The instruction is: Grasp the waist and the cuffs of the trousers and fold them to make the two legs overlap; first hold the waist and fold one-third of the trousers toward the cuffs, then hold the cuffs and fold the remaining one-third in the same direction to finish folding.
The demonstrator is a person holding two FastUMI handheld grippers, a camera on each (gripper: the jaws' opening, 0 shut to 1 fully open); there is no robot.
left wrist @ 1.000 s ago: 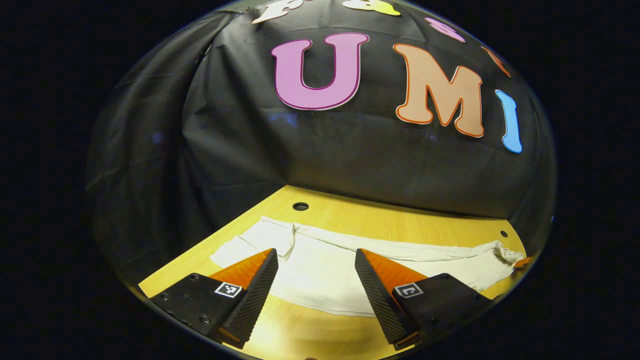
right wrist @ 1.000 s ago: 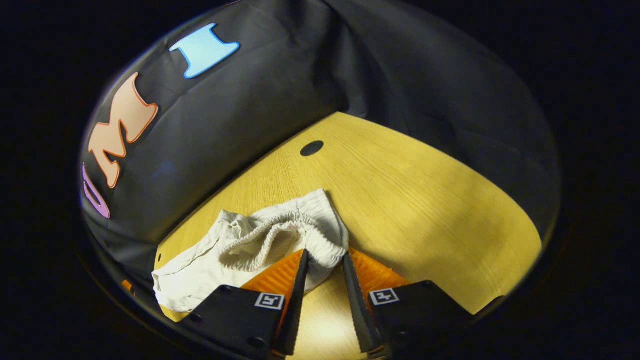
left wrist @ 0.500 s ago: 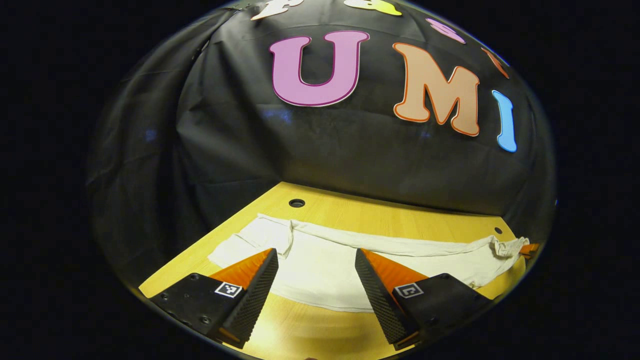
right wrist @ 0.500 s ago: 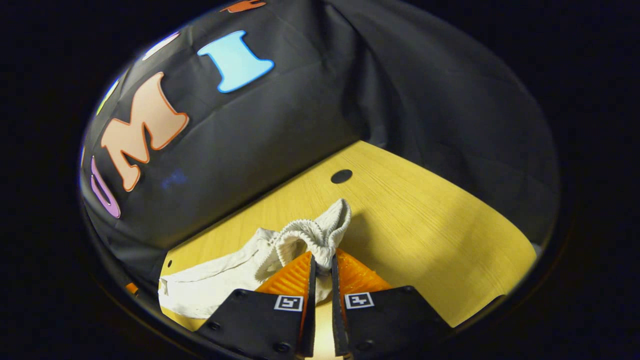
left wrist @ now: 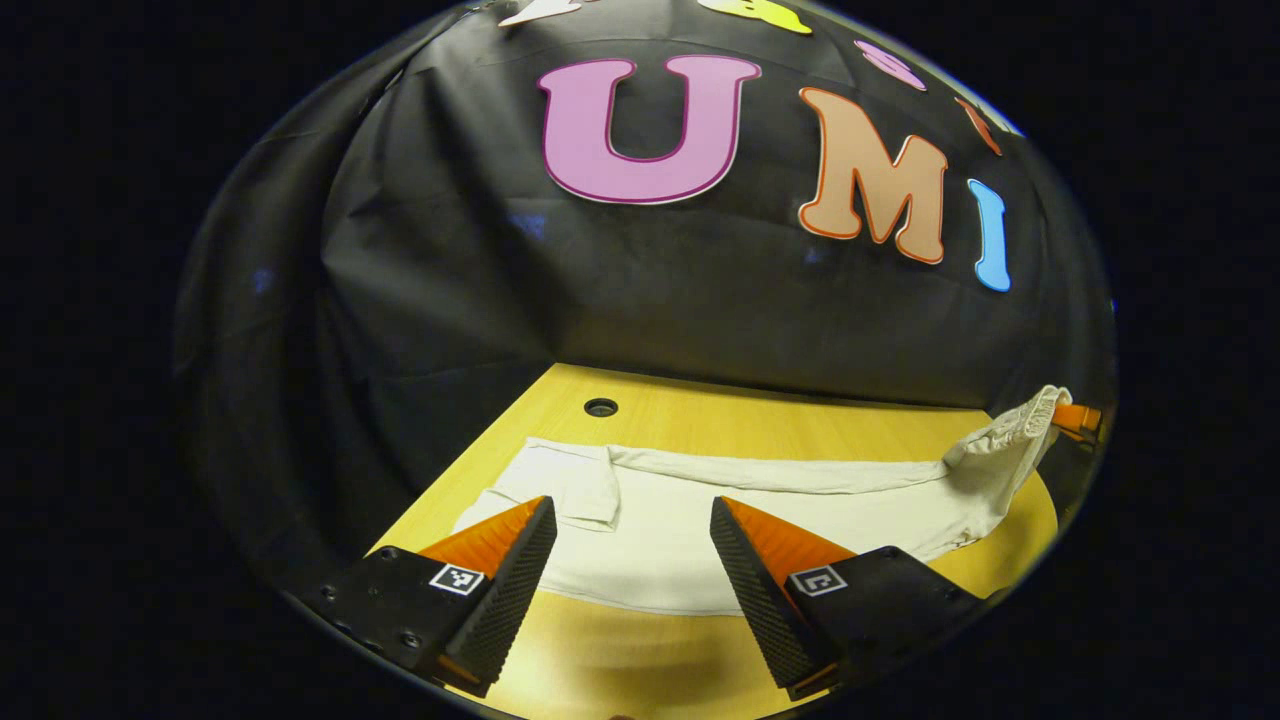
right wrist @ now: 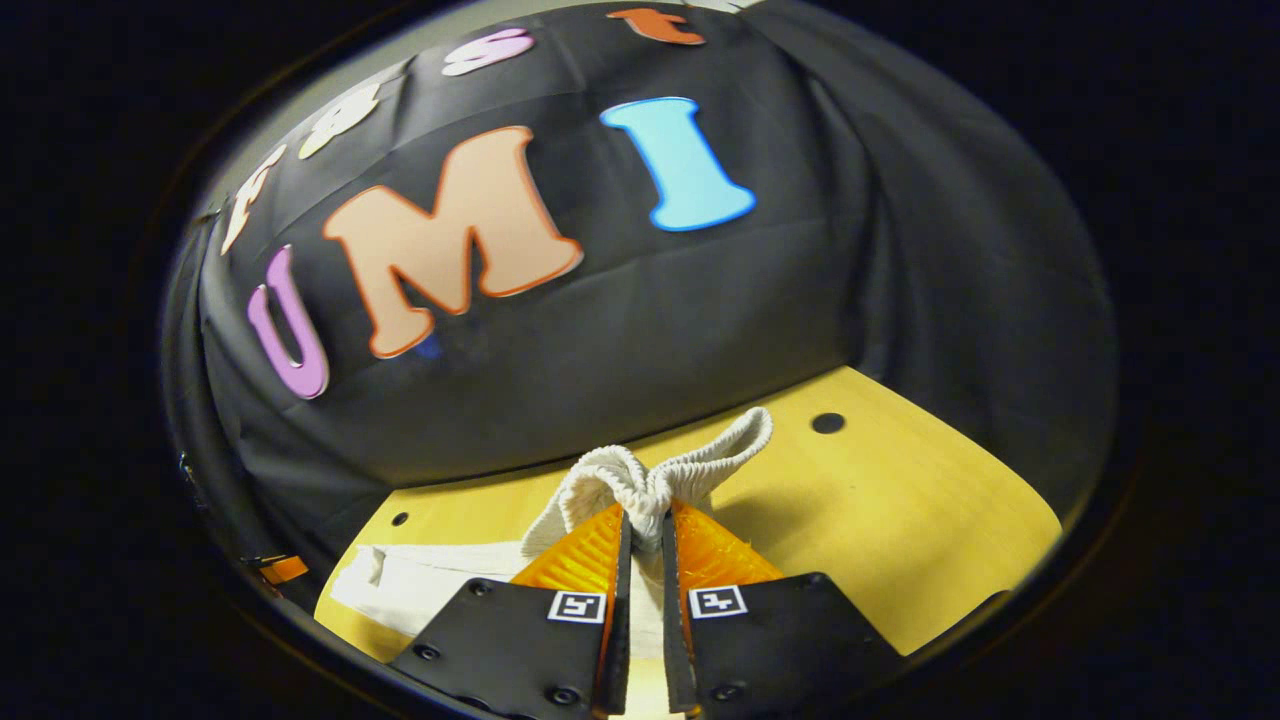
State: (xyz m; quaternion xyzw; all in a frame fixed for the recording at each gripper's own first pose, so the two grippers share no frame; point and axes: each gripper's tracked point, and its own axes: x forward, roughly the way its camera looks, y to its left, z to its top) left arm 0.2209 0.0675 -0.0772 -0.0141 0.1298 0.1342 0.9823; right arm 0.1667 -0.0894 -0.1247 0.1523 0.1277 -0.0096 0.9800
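While my right gripper (right wrist: 641, 520) pinches the elastic waist (right wrist: 655, 478) raised off the table (right wrist: 900, 520), my left gripper (left wrist: 632, 520) hovers spread over the trousers (left wrist: 700, 510), stretched sideways.

Trousers (left wrist: 700, 520) were off-white, plain, with a ribbed waistband (right wrist: 650, 480) at lower centre. Table (left wrist: 760, 425) was yellow wood-grain, with dark round holes (left wrist: 601, 407). Wall cloth (left wrist: 450, 300) was black.
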